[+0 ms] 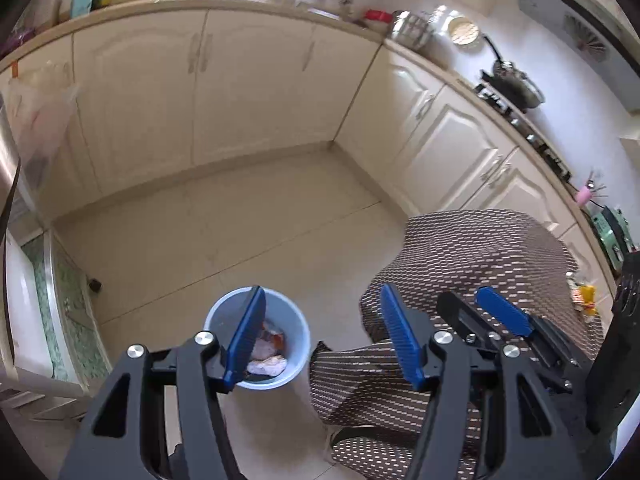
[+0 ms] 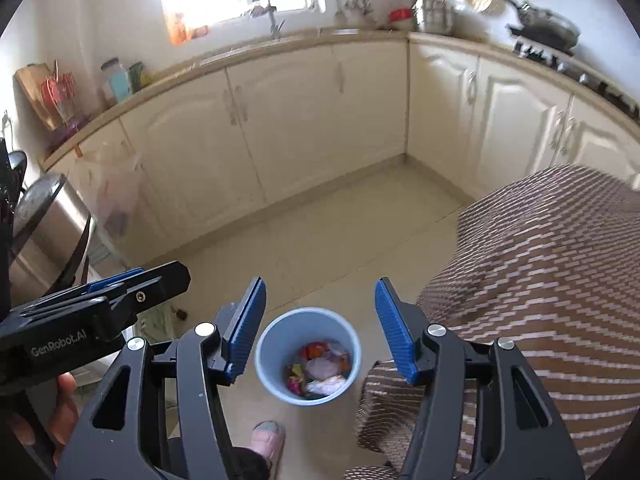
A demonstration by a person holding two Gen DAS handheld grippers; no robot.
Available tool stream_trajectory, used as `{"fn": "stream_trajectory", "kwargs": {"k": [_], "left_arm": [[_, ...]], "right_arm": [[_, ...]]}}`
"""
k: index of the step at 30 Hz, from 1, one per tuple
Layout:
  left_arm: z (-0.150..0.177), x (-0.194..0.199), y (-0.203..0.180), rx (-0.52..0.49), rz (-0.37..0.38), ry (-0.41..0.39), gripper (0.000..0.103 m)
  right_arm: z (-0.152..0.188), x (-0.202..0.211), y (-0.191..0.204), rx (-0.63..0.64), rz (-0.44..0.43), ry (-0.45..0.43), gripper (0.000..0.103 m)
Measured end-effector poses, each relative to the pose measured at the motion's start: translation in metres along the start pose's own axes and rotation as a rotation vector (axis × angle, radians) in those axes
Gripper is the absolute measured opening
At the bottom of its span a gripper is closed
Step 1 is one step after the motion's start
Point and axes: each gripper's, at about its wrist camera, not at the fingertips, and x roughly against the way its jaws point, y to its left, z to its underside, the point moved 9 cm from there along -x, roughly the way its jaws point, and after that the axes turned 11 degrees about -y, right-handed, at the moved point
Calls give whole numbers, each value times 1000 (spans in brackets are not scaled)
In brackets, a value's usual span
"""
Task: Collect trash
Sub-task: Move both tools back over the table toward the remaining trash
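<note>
Blue-padded left claw (image 1: 324, 336) and right claw (image 2: 320, 328) both gape wide, holding nothing. Below them the bin (image 2: 308, 356) stands on the floor (image 2: 320, 240), trash (image 2: 322, 370) inside, beside a patterned cloth (image 2: 540, 280). Cabinets (image 2: 300, 120) beyond.

A small light-blue bin (image 2: 308, 356) stands upright on the pale tiled floor (image 2: 320, 240), close beside a table draped in a brown patterned cloth (image 2: 540, 280). Its round mouth is open. Trash (image 2: 320, 372) lies at the bottom: crumpled pinkish-white paper, an orange-red scrap, and a colourful wrapper with yellow and magenta. The pile fills only the lowest part of the bin.
</note>
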Motion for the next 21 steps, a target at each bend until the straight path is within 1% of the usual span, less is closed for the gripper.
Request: {"fn": "stream_trajectory", "kwargs": {"k": [5,9,12,16,18,21], "left_arm": [[-8,27,-52,-55,58,-50,60],[-9,45,-110,-115,114,-82,61],[-5,54,-159,-165,164,-94,61],[15,56,-227,-260,225,-83,62],[29,53,-260,-305,258,-61,62],[51,40,-309,-374,305,-19,62]], "right_arm": [[-23,54,-38,-11,59,-91,57],[-32,96,-75,-24,114,-148,58],[-34,131,-117,-49,170,-186,58],[-28,164,-174,-86,251,-209,61],[-20,181,-212,-115,313,-213,61],[-6,200,-257,-161,384,-208,61]]}}
